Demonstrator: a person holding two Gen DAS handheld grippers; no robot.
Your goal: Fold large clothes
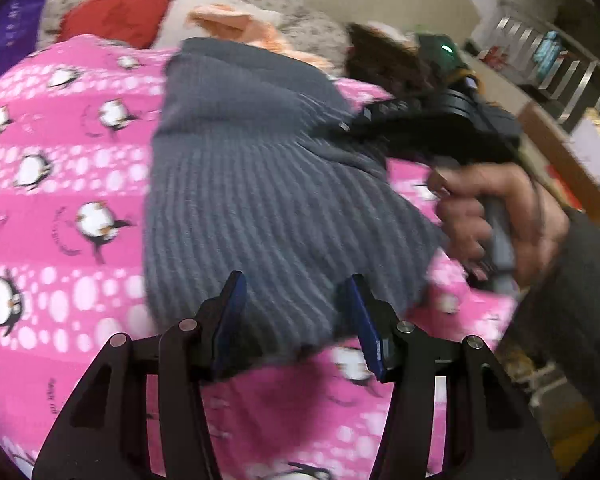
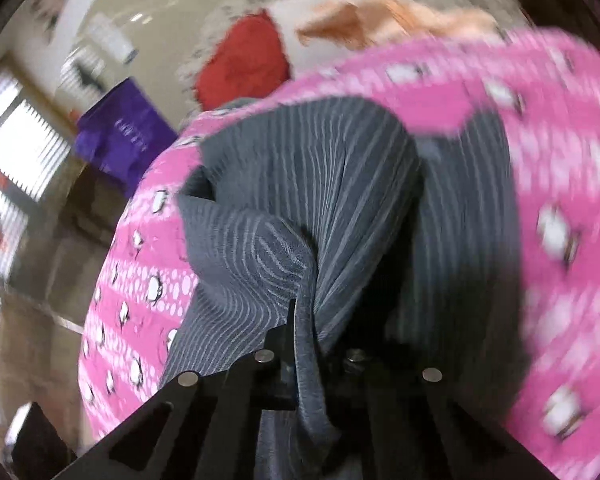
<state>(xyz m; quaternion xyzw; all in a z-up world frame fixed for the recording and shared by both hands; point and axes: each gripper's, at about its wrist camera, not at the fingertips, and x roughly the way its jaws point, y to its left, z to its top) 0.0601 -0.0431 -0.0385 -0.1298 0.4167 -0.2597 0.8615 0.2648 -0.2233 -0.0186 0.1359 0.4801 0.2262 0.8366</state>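
Pinching ribbed grey knit (image 2: 320,184) (pink fleece (image 2: 560,152) beneath)

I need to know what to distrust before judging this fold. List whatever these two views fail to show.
- Right gripper fingertips: right wrist view, buried in bunched grey ribbed garment.
- Garment's far end: left wrist view, covered by the right gripper and hand.
- Red item and peach item: blurred, kind unclear.
- Pink penguin blanket: cut off by frame edges.

Grey ribbed sweater (image 1: 260,184), bunched, lying on pink penguin blanket (image 1: 60,200)
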